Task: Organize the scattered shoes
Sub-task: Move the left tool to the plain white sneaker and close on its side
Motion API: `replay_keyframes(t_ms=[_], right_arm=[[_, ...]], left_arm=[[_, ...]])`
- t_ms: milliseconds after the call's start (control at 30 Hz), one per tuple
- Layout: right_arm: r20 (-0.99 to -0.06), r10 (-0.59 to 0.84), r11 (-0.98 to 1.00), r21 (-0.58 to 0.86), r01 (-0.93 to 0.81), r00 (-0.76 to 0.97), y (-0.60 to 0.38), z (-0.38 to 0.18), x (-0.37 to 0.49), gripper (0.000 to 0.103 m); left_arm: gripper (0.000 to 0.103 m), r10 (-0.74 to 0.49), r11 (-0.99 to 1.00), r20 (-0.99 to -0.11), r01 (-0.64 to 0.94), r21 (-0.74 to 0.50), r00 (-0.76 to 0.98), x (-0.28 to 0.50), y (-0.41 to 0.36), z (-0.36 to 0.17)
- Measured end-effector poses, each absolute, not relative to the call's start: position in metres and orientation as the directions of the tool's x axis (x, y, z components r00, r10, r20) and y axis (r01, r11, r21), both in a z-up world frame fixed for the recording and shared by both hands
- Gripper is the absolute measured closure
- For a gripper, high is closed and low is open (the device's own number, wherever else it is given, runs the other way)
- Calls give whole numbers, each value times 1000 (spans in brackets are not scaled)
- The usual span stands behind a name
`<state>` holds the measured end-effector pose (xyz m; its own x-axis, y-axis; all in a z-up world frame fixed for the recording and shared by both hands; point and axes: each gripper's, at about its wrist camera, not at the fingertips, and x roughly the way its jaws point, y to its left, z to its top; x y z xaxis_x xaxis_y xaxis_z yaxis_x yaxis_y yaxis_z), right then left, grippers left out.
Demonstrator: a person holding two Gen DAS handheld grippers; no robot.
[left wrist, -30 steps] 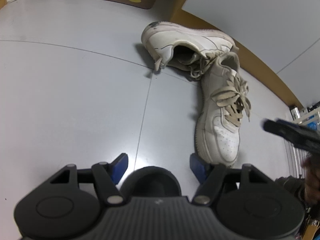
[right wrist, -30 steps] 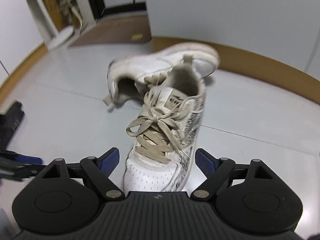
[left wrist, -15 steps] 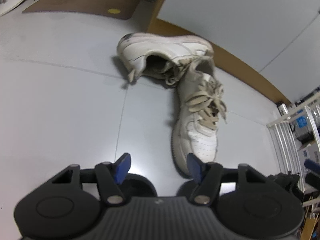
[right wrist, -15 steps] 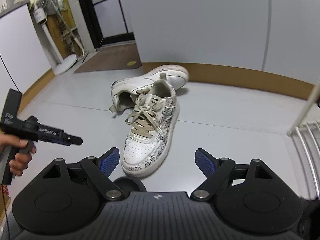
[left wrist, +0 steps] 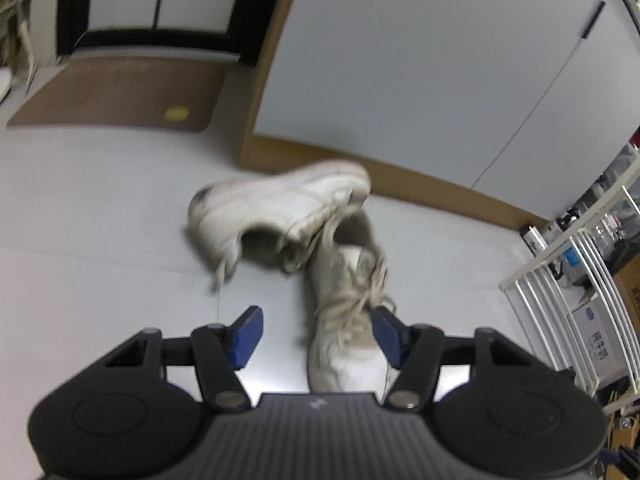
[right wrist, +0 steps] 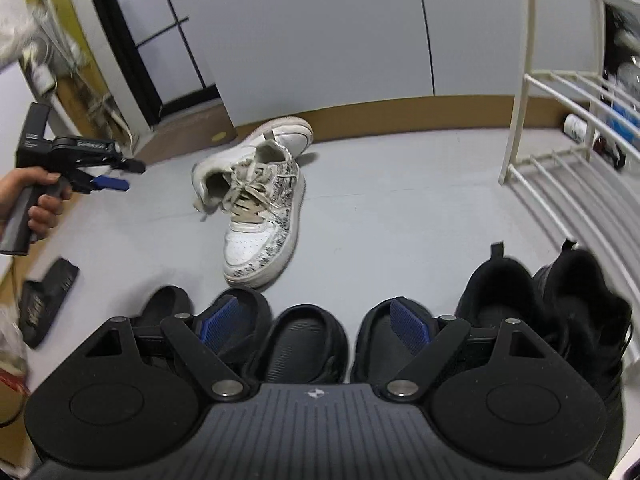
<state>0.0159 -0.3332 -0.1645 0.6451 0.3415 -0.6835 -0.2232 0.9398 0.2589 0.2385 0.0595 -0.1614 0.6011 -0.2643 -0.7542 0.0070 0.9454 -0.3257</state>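
Against the wall, two white sneakers (right wrist: 256, 204) are left heaped; both the left gripper (left wrist: 316, 334) and right gripper (right wrist: 316, 320) are held clear, jaws wide and empty, seemingly between picks.

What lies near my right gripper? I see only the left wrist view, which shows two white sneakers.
Observer: Black slippers lie in a row on the floor, just below the right gripper.
Operator: Does it hold anything?
Observer: No, its jaws are open, with nothing between them.
Operator: Is anything beside the slippers?
Observer: Black sneakers stand next to them, on the side of the white rack.
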Motion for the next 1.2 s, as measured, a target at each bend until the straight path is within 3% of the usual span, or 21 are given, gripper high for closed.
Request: replay_keyframes(t_ms=[133, 200, 533, 767, 1000, 1200], right_arm=[[-691, 329, 944, 240, -225, 643, -329, -170, 18, 16], [-699, 327, 945, 254, -206, 636, -330, -175, 20, 16], [-726, 306, 952, 226, -207, 616, -327, -187, 15, 16], [-729, 285, 958, 232, -167, 622, -338, -187, 14, 16], [-727, 275, 961, 211, -176, 630, -338, -188, 12, 16], [-726, 264, 964, 212, -159, 635, -344, -190, 12, 16]], left_arm=[[44, -252, 951, -751, 13, -309, 611, 262, 46, -169], [52, -240, 951, -755, -7, -308, 610, 274, 44, -178], [54, -249, 909, -788, -144, -390, 563, 345, 42, -229], [69, -238, 894, -817, -210, -395, 525, 371, 32, -254], [69, -200, 909, -838, -222, -352, 508, 377, 19, -285], [69, -225, 887, -819, -237, -396, 527, 387, 24, -300]])
